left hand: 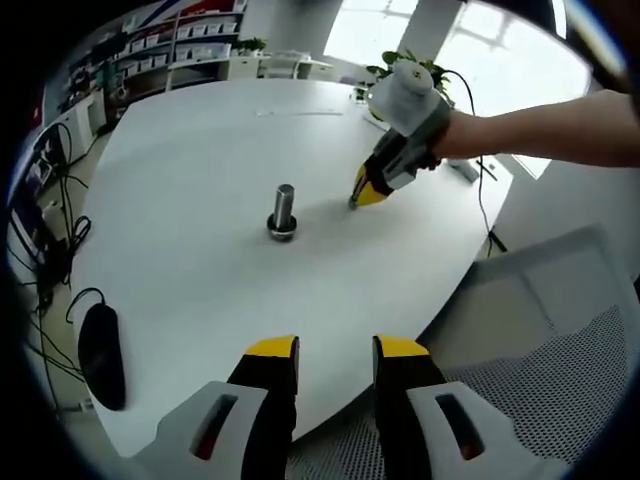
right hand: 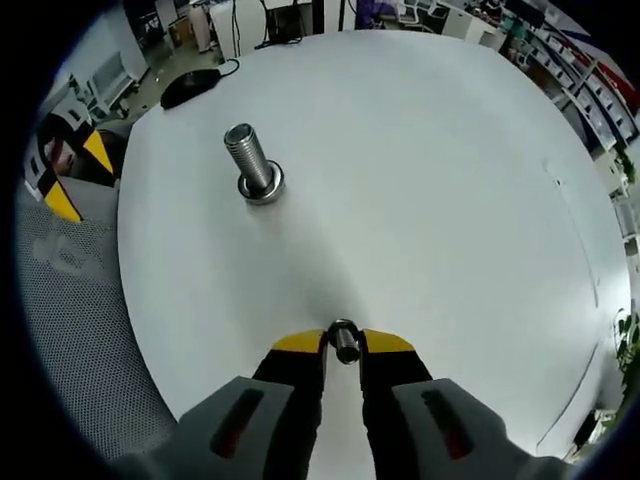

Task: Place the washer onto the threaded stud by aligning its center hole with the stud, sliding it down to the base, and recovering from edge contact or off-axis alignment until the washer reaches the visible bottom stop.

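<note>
A washer (right hand: 344, 340) is clamped between the yellow tips of the right gripper (right hand: 344, 352) above the white bench (right hand: 430, 180), well apart from the upright threaded stud (right hand: 250, 160). The left gripper (left hand: 336, 352) is held released, empty.

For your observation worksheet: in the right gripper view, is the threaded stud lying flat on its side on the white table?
No. The threaded stud stands upright on the white table, with a ring around its base.
</note>
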The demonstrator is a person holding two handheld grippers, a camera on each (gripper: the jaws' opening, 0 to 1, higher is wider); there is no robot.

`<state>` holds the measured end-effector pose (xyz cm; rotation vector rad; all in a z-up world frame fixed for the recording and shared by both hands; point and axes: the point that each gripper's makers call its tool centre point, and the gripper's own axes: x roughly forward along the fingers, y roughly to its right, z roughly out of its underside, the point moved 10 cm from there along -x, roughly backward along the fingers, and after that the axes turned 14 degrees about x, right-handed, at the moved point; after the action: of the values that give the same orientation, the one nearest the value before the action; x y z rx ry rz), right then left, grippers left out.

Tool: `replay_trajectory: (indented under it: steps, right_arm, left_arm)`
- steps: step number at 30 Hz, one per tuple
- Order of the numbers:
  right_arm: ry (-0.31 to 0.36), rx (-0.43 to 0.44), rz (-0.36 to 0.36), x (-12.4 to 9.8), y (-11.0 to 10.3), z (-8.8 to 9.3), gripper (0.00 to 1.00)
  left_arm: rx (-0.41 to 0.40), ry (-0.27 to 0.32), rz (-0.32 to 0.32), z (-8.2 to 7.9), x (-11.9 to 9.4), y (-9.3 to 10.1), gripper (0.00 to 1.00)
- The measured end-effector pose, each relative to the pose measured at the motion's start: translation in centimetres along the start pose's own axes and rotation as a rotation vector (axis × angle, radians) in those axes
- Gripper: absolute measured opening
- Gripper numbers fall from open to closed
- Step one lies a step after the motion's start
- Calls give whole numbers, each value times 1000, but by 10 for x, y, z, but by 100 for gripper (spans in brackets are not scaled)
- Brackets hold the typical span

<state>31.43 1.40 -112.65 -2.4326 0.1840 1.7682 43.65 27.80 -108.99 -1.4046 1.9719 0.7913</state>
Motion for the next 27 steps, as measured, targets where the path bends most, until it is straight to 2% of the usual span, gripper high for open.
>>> replay_trajectory:
  steps: [3, 13, 22, 27]
  right_arm:
    - [15, 9, 1, -1, 0, 0, 22]
    - [70, 33, -8, -11, 0, 4, 22]
    - [146, 80, -14, -28, 3, 22, 24]
    - [186, 107, -9, -38, 9, 41, 24]
  left_arm:
    - [-1, -1, -1, 1, 0, 0, 27]
    - [11, -6, 8, 0, 0, 2, 27]
    - [14, -2, 3, 1, 1, 1, 27]
    - [19, -11, 7, 2, 3, 4, 27]
